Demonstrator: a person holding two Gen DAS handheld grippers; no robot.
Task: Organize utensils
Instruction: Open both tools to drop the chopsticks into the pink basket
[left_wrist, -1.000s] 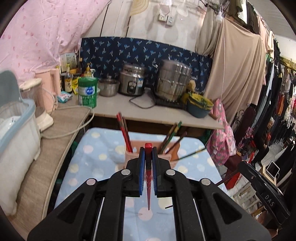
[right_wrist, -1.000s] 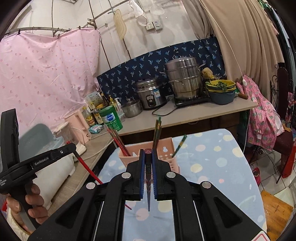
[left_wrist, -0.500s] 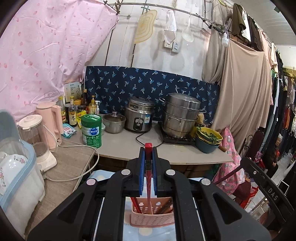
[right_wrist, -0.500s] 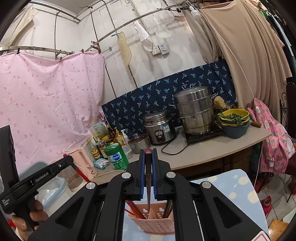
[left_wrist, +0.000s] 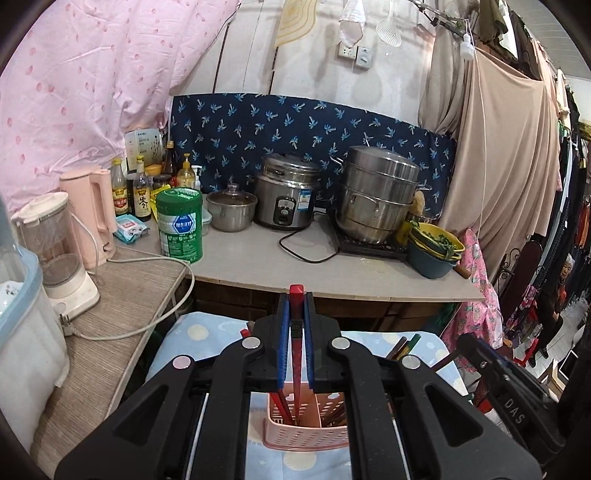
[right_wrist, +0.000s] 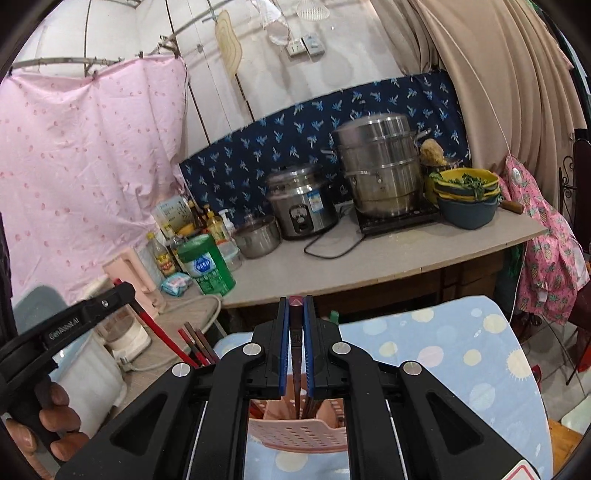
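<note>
My left gripper (left_wrist: 295, 306) is shut on a red chopstick (left_wrist: 295, 354) that slants down, its lower end inside the pink perforated basket (left_wrist: 306, 435). More red chopsticks (left_wrist: 279, 404) stand in that basket. My right gripper (right_wrist: 295, 310) is shut on a dark brown chopstick (right_wrist: 295, 369) whose tip hangs at the rim of the basket (right_wrist: 295, 435). In the right wrist view the left gripper (right_wrist: 85, 321) shows at the left, held by a person's hand (right_wrist: 55, 424). Several chopsticks (right_wrist: 195, 343) stick out of the basket's left side.
The basket stands on a table with a blue dotted cloth (right_wrist: 461, 354). Behind it runs a counter (left_wrist: 258, 266) with a green can (left_wrist: 180, 223), a rice cooker (left_wrist: 286, 195), a steel steamer pot (left_wrist: 376, 195) and stacked bowls (left_wrist: 434, 251). A blender (left_wrist: 59, 258) stands at the left.
Both grippers have moved forward over the basket, which has slid from ahead of the fingers to right beneath them. Each chopstick's lower end now reaches the basket.
</note>
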